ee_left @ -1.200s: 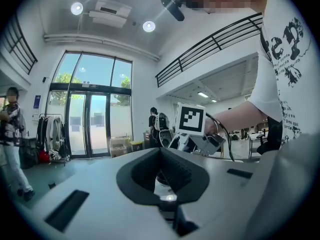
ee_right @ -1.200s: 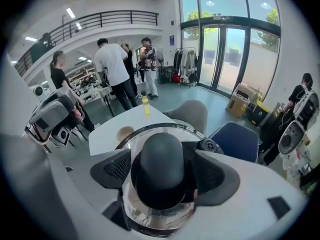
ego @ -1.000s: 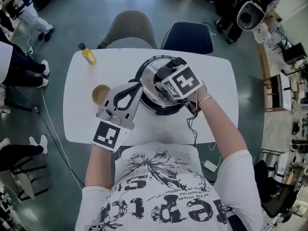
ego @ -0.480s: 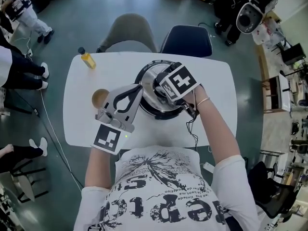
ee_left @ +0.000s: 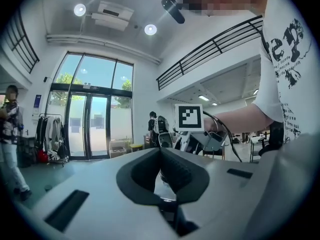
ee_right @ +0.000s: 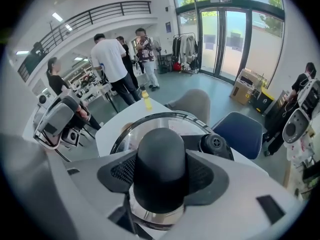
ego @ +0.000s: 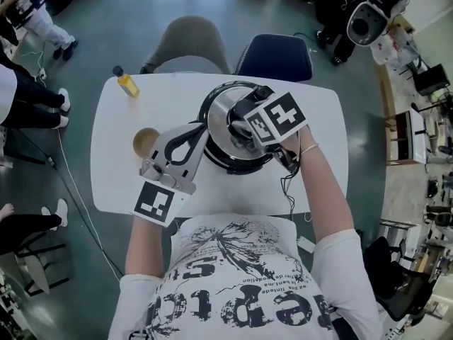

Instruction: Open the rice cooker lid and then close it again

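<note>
Right hand-held gripper (ee_right: 161,178) had just been closing and gripped the round black knob (ee_right: 161,151) of the shiny metal lid (ee_right: 150,124) on top of the black rice cooker (ego: 226,163). Left hand-held gripper (ee_left: 160,156) sat shut, empty, beside the cooker. A crooked pull could make the knob slip.

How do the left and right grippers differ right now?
Grip: the right gripper has just been closing its jaws and clamps the lid knob. The left gripper has its jaws together, empty.
Pose: the right gripper points steeply down over the rice cooker. The left gripper lies about level beside it.
Shared: each is hand-held and carries a square-marker cube.
</note>
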The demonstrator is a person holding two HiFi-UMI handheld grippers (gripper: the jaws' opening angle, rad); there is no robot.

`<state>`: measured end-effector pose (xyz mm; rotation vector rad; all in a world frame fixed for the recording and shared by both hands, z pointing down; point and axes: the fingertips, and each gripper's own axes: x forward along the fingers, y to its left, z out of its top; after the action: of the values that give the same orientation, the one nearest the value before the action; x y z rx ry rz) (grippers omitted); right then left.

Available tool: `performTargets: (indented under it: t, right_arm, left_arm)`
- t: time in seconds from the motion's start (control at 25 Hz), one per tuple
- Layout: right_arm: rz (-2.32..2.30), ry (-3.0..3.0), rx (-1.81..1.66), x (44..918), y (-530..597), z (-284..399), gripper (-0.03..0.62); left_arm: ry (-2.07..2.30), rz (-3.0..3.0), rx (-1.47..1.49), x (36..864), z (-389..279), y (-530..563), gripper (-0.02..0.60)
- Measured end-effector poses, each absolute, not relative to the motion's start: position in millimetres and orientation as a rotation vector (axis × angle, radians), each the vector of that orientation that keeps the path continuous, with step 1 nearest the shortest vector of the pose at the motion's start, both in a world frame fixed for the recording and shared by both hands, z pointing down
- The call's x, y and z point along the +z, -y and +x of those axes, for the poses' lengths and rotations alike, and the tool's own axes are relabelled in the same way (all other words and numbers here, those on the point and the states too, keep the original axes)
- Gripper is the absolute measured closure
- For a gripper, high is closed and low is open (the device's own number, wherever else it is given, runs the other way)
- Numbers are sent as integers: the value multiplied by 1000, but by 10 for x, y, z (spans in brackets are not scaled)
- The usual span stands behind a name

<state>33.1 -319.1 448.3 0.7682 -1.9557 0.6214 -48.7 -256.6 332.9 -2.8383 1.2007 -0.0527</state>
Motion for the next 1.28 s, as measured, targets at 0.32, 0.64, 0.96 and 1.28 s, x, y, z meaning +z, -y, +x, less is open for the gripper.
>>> performTargets:
  t: [0.32, 0.64, 0.96, 1.28]
  right_arm:
    - [779, 2021, 525, 4241, 3050, 645, 303]
    - [776, 2066, 483, 4142, 2697, 1502, 303]
    - [734, 2049, 452, 4291, 2307, 2470, 303]
    - [676, 2039, 472, 4741, 1758, 3145, 303]
  left_arm:
    - [-1242, -2803, -59, 3266, -216, 2438, 568]
    - [-1254, -2722, -45, 3059, 618, 2053, 568]
    - [-1298, -2713, -41, 3155, 1511, 1675, 568]
    - [-1347, -2696, -106, 3528, 2154, 1075, 568]
